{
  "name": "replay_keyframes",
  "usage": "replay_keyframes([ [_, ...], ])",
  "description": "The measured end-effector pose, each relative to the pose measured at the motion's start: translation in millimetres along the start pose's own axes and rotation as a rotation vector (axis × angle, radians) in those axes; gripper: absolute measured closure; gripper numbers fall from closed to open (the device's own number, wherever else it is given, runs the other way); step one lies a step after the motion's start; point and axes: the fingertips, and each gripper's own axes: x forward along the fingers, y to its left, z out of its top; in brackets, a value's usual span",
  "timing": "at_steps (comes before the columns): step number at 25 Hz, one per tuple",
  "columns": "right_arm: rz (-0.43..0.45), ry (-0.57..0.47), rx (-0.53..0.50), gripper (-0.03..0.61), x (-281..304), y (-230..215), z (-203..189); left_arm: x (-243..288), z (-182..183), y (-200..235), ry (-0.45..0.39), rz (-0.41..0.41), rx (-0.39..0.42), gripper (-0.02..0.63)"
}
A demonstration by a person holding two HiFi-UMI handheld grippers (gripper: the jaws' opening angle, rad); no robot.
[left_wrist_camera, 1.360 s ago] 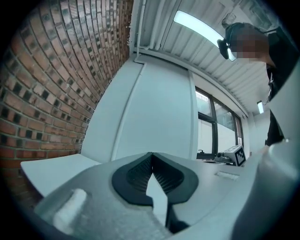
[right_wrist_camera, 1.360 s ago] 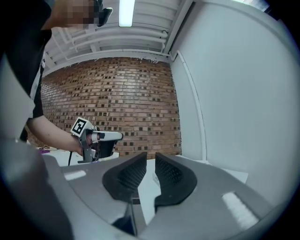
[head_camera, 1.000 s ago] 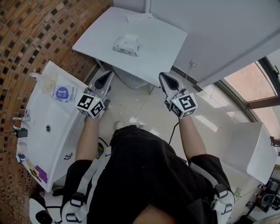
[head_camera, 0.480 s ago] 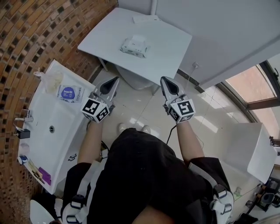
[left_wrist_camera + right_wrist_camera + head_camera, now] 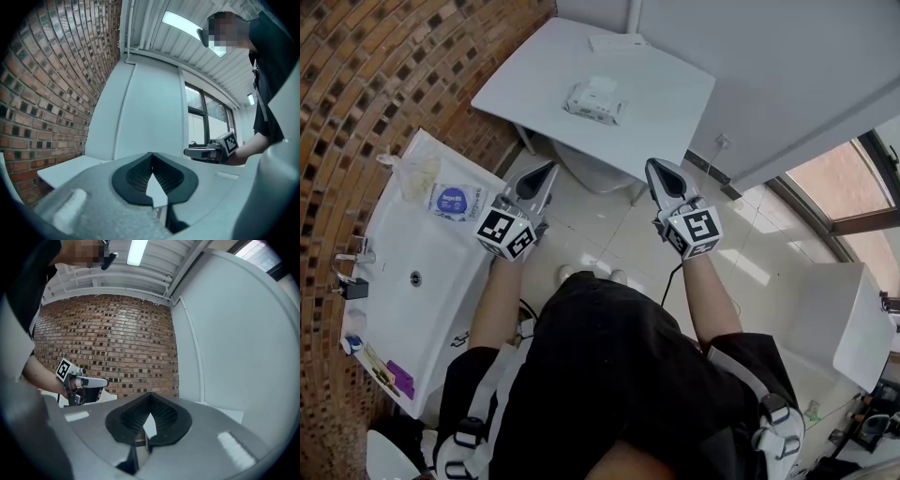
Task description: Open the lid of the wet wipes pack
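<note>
No print can be read on the pack (image 5: 592,99); it is white and slightly crumpled and lies flat near the middle of the white table (image 5: 675,103), well ahead of both tools; the head view does not show how its lid stands. A thin flat white slip (image 5: 617,42) lies at the table's far edge, apart from the pack. On the white sink (image 5: 441,281) to the person's left lies a pouch (image 5: 457,200) with a round blue label; its writing is too small to make out. Just beyond the pouch sits a crumpled clear bag (image 5: 414,172). A tap (image 5: 347,272) stands on the sink's side next to the brick wall (image 5: 375,75); a small purple thing (image 5: 398,380) lies at the sink's near end.

Both forearms reach forward from the body, side by side and apart, over the pale tiled floor (image 5: 600,234); each tool is level and points towards the table, and each carries a cube with black-and-white square markers just ahead of the hand. The left tool (image 5: 547,171) has its tip just short of the table's near edge in the head view; its jaws are closed, the ribbed black pads meeting at the tip with nothing between them. The right tool (image 5: 655,168) has its tip at the table's near edge in that view; its jaws are likewise pressed together and empty. Neither tool touches the pack.
</note>
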Motion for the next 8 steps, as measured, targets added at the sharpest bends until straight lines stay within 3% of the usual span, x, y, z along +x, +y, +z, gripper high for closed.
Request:
replay_keyframes([
  [8,0.01,0.007,0.003,0.572,4.9,5.5,-3.4,-3.4,-4.7,-0.5,0.013,0.009,-0.006,0.612],
])
